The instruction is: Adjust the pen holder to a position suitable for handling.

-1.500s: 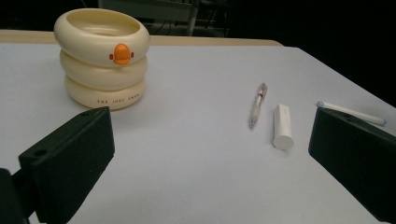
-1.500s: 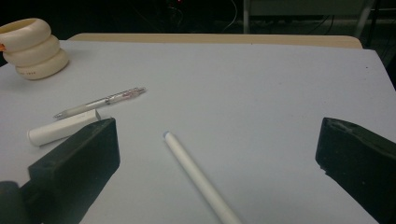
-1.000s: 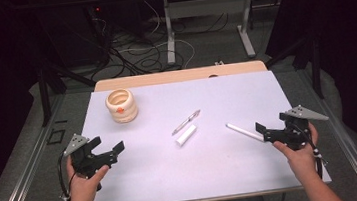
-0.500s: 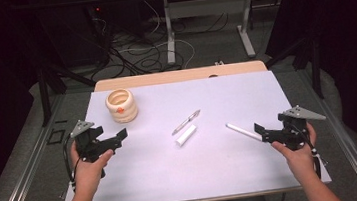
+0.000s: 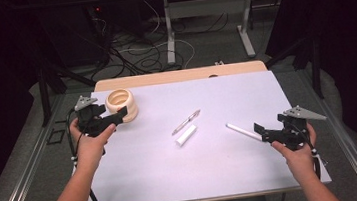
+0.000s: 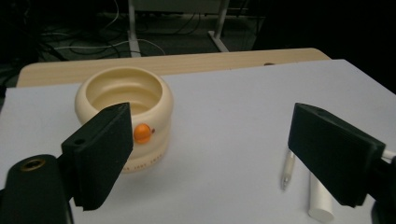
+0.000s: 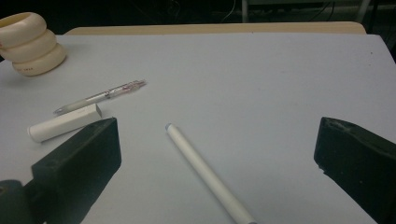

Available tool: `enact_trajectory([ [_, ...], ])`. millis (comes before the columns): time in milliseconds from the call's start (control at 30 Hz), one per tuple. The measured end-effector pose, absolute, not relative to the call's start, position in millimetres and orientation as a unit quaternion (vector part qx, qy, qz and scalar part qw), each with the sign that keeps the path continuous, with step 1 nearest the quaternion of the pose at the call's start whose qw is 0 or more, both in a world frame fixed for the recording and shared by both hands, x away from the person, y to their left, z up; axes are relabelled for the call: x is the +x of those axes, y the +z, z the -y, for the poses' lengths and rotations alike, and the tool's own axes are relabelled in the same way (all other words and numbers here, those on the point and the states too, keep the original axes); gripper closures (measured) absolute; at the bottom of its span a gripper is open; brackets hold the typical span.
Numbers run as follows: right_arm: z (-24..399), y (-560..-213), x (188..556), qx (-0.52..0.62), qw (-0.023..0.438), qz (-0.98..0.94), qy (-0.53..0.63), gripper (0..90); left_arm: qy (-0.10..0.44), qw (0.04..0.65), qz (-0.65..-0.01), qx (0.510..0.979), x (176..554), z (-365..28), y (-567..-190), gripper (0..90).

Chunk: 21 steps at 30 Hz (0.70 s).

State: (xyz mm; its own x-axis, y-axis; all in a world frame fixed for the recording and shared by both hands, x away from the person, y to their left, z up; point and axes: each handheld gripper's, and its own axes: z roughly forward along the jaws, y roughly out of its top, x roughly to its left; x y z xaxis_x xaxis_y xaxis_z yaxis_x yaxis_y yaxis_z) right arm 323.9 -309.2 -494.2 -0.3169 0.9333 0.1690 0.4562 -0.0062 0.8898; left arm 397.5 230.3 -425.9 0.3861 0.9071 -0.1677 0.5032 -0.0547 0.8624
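Note:
A cream ribbed holder (image 5: 121, 105) stands at the far left of the white table top (image 5: 224, 176). My left gripper (image 5: 120, 114) hovers right beside it, jaws open and empty, though they have just been closing a little. In the left gripper view the holder (image 6: 123, 107) stands just past the left jaw of that gripper (image 6: 210, 135). A clear pen (image 5: 186, 122) and a short white cap (image 5: 186, 135) lie mid-table. A long white pen body (image 5: 242, 131) lies in front of my right gripper (image 5: 261, 133), which is open and empty. In the right gripper view this body (image 7: 208, 175) runs between the jaws of the gripper (image 7: 218, 135).
A wooden strip (image 5: 179, 75) edges the table's far side. Beyond it are desk legs (image 5: 169, 31) and loose cables (image 5: 136, 54) on the floor. Dark drapes close off both sides. Bare white surface lies between the pen items and the near edge.
My left hand has risen and moved forward to the cream holder, from near the table's left edge. The right hand and the pen parts have stayed in place.

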Motion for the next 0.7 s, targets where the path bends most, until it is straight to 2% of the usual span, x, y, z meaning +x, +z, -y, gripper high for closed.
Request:
enact_trajectory([
  [700, 308, -498, 325, 0.527, 0.243, -0.665, 0.469, 3.3, 0.21, 0.427, -0.527, 0.704, 455, -207, -416, 19.9],
])
